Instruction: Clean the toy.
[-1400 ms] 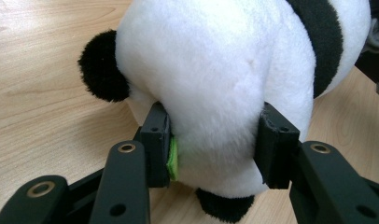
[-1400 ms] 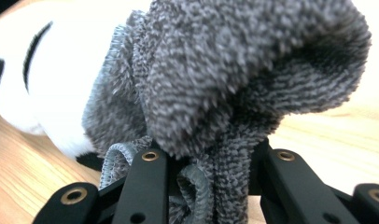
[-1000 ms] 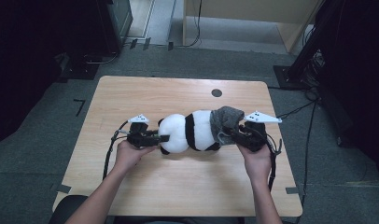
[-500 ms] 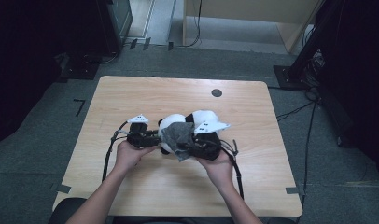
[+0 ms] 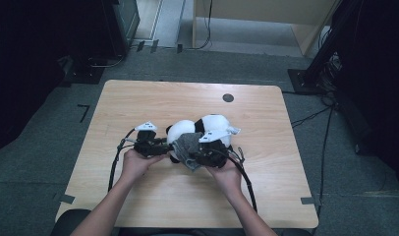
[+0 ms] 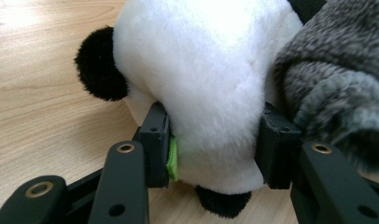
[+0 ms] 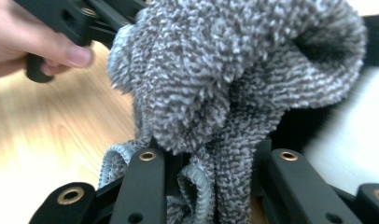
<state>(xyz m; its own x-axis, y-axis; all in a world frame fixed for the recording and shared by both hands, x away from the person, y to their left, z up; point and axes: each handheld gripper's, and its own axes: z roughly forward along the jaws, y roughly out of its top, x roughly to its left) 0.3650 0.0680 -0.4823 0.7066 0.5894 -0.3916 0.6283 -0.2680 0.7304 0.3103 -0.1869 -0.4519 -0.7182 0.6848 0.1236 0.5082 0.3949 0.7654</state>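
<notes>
A black-and-white plush panda (image 5: 200, 129) lies on the wooden table (image 5: 138, 103). My left gripper (image 5: 160, 146) is shut on the panda's white head end (image 6: 211, 93), its pads (image 6: 156, 140) pressing into the plush on both sides beside a black ear (image 6: 100, 70). My right gripper (image 5: 195, 155) is shut on a fuzzy grey sock (image 5: 186, 146), bunched between its jaws (image 7: 215, 112) and held against the panda close to the left gripper. The sock (image 6: 337, 79) also shows at the right of the left gripper view.
A dark round hole (image 5: 228, 98) sits in the table near its far edge. Black cables (image 5: 244, 177) trail from both grippers toward the near edge. The person's hand (image 7: 29, 42) holding the left gripper shows in the right gripper view. Dark equipment stands on the floor around the table.
The right gripper has carried the grey sock leftward from the panda's right end to just beside the left gripper. The left gripper has stayed put on the panda.
</notes>
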